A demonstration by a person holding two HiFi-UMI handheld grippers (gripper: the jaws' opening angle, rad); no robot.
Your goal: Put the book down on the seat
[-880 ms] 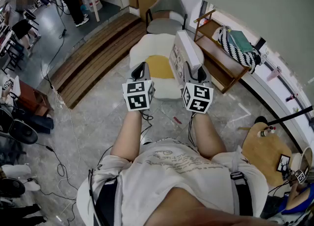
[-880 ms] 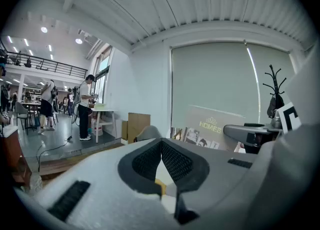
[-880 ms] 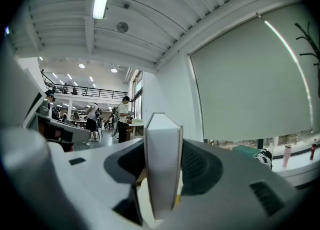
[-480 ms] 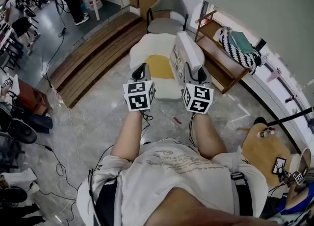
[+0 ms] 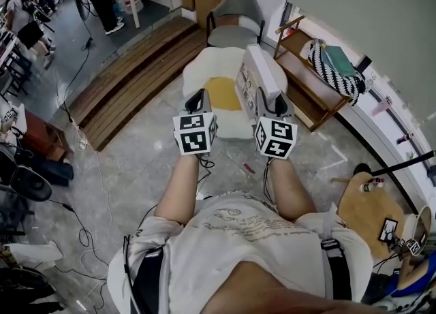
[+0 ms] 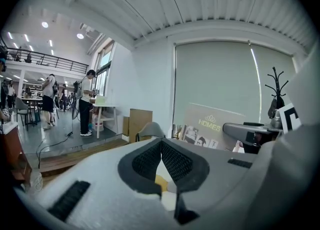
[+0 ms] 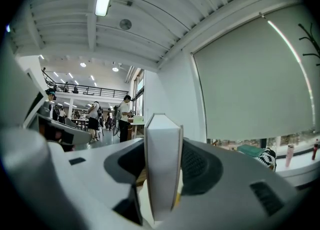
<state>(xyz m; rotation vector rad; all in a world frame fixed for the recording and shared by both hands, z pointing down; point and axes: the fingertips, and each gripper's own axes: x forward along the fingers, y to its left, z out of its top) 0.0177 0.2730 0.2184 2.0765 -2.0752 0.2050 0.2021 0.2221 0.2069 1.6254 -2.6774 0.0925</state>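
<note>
A thick white book (image 5: 257, 74) stands on edge between the jaws of my right gripper (image 5: 267, 96), which is shut on it. In the right gripper view the book's white spine (image 7: 162, 169) fills the gap between the dark pads. The book hangs over the right side of a white seat (image 5: 204, 67) with a yellow cushion (image 5: 221, 91). My left gripper (image 5: 197, 96) is held level beside it, over the seat's front, shut with nothing in it. In the left gripper view its tips (image 6: 161, 144) meet, and the book's cover (image 6: 200, 129) shows to the right.
A grey chair (image 5: 231, 23) stands behind the seat. A wooden rack (image 5: 306, 77) with a striped bag (image 5: 334, 67) is to the right. Wooden steps (image 5: 136, 74) run along the left. A round wooden side table (image 5: 364, 207) is at the lower right, and cables (image 5: 82, 231) trail on the floor.
Both grippers and the book keep their places over the seat. Only the people in the far upper left have shifted.
</note>
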